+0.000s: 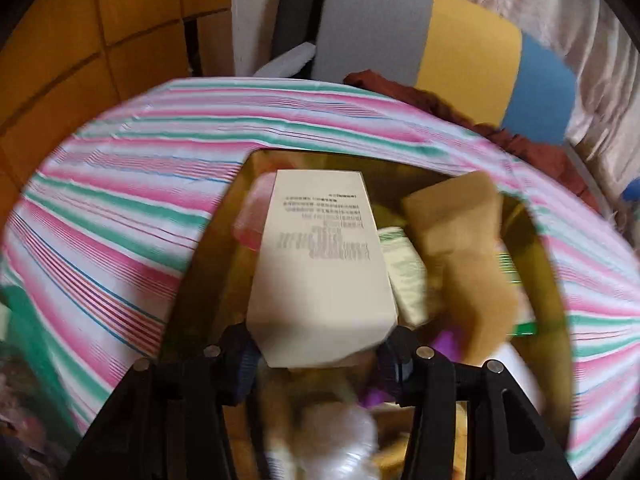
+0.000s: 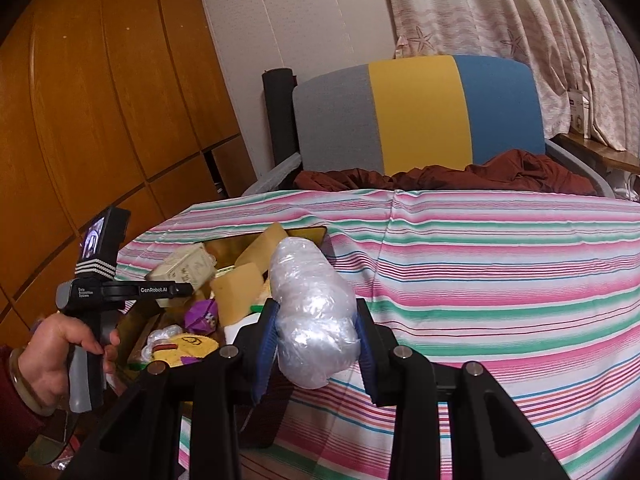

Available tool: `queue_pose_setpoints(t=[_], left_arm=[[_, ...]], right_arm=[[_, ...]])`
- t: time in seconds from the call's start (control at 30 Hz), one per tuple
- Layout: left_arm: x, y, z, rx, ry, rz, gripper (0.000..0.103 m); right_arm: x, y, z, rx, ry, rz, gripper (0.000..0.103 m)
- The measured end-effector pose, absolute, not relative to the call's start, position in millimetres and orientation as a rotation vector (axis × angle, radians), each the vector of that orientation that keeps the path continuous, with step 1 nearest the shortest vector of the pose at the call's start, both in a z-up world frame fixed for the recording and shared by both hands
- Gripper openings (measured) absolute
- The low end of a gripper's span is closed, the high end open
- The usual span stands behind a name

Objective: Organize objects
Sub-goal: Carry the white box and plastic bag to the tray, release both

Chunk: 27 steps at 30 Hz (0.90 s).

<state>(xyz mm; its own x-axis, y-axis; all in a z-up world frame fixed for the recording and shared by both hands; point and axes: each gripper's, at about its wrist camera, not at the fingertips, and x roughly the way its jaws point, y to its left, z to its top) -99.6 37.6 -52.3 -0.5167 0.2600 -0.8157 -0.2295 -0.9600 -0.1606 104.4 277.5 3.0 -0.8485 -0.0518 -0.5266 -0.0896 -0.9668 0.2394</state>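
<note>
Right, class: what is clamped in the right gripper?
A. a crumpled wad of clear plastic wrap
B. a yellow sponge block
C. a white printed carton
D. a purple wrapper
A: the right gripper has its blue pads pressed on the crumpled wad of clear plastic wrap, above the striped tablecloth.

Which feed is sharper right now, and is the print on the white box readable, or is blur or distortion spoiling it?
Right wrist view: sharp, the plastic-wrapped bundle in the right claw crisp, though the fisheye bends the striped tablecloth. Left wrist view: motion-smeared, stripes streaked, the white box between the left claw's pads legible only as blurred, upside-down lines of print.
</note>
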Motion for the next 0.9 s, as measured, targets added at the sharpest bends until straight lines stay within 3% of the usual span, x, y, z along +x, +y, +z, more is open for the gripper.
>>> queue_pose_setpoints(t=[0.07,0.1,0.13,0.3,0.33,0.37,0.43,0.57,0.83,0.9], left_arm=[[-99,32,-53,-1.363,-0.183,2.426,0.078],[-94,30,-49,-1.351,-0.237,2.415,0.095],[-90,29,-46,-1.328,-0.259,2.419,0.101],[-68,21,-20,-1.159,-0.282,2.543,0.099],[-65,19,-17,-1.129,-0.283,2.561,0.092],[-64,19,-14,-1.099,-0.277,2.58,0.073],[-72,22,-14,-1.104,-0.209,2.604,0.051],[-93,36,-25,-1.167,-0.134,2.595,0.041],[-101,52,-51,-1.313,-0.088,2.491,0.042],[-85,42,-40,-1.252,-0.092,2.527,0.068]], right_arm=[[104,275,4,-0.86,0.398,2.981,0.036],[103,274,4,-0.864,0.402,2.987,0.036],[102,273,4,-0.868,0.404,2.989,0.036],[103,270,6,-0.87,0.414,3.0,0.036],[103,269,6,-0.869,0.412,3.002,0.036],[103,269,6,-0.867,0.409,3.003,0.036],[103,267,6,-0.87,0.407,3.004,0.036],[103,264,7,-0.877,0.398,3.009,0.036],[101,260,8,-0.938,0.403,3.025,0.036],[98,254,10,-0.952,0.37,3.055,0.036]])
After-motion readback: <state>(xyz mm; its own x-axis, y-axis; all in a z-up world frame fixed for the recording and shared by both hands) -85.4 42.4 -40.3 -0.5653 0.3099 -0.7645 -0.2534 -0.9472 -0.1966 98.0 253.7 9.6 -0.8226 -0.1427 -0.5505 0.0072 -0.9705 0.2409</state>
